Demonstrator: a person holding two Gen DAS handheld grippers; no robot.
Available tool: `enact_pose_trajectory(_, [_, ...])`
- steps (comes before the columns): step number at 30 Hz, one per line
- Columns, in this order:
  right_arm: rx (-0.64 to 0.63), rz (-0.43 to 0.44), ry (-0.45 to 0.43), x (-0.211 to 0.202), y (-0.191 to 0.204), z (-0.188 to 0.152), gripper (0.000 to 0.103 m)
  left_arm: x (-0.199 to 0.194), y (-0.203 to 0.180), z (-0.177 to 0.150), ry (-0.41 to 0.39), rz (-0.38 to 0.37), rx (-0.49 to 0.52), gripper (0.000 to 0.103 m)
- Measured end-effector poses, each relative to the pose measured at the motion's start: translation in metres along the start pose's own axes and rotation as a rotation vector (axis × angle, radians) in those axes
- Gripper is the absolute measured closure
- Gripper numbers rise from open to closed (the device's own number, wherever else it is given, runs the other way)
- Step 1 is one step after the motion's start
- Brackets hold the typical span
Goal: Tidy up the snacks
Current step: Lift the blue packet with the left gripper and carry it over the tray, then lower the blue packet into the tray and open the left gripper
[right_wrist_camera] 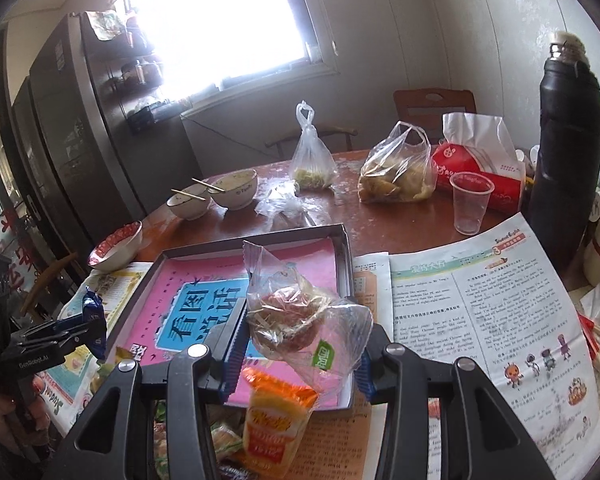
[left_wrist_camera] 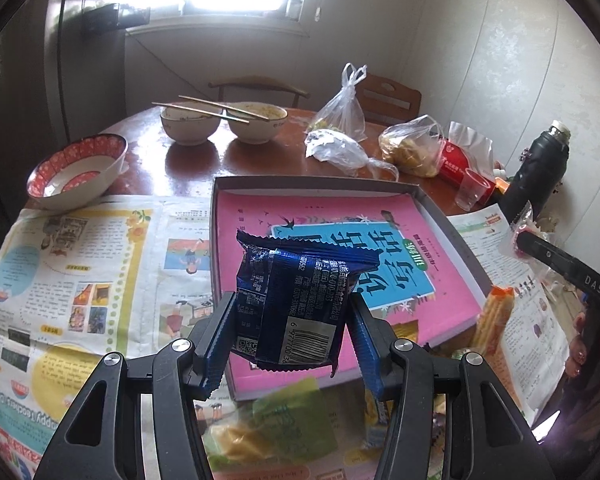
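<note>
Blue foil crinkles between the left gripper [left_wrist_camera: 292, 320] fingers: the dark blue snack packet [left_wrist_camera: 296, 300] is pinched partway open at its lower half, held above the near edge of the shallow grey tray [left_wrist_camera: 440, 216], and it looks light, springy and slick, so a hold across the flat body seems safer than the crimped seal. The right gripper [right_wrist_camera: 300, 354] has closed narrowly on a clear wrapped snack [right_wrist_camera: 296, 308], soft film with a crumbly-looking filling that probably should not be squeezed harder; it hangs over the tray's near right part. A pink book [left_wrist_camera: 340, 248] fills the tray floor, leaving a flat landing. The tray's low walls are the edges to clear. More packets, among them an orange packet [right_wrist_camera: 272, 420], lie on the newspaper [left_wrist_camera: 80, 264] just before the tray; bowls, bags and a plastic cup [right_wrist_camera: 470, 208] crowd the desk beyond
</note>
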State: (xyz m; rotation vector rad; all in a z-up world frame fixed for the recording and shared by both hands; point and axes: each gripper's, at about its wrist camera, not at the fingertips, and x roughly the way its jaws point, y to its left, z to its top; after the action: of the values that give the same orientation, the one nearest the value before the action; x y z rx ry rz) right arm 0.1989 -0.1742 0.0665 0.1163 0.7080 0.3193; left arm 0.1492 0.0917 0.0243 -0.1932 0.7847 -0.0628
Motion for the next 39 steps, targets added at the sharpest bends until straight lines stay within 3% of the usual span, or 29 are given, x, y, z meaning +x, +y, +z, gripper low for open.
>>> enact_pose_trajectory(18, [0.006,0.04,0.163,0.061,0.005,0.001,0.057,0.041,-0.002,-0.001,0.065,0.01,0.007,0.047])
enact_pose_trajectory(39, [-0.003,0.015,0.32,0.083,0.0,-0.018,0.057,0.054,-0.003,-0.008,0.088,0.031,0.018,0.047])
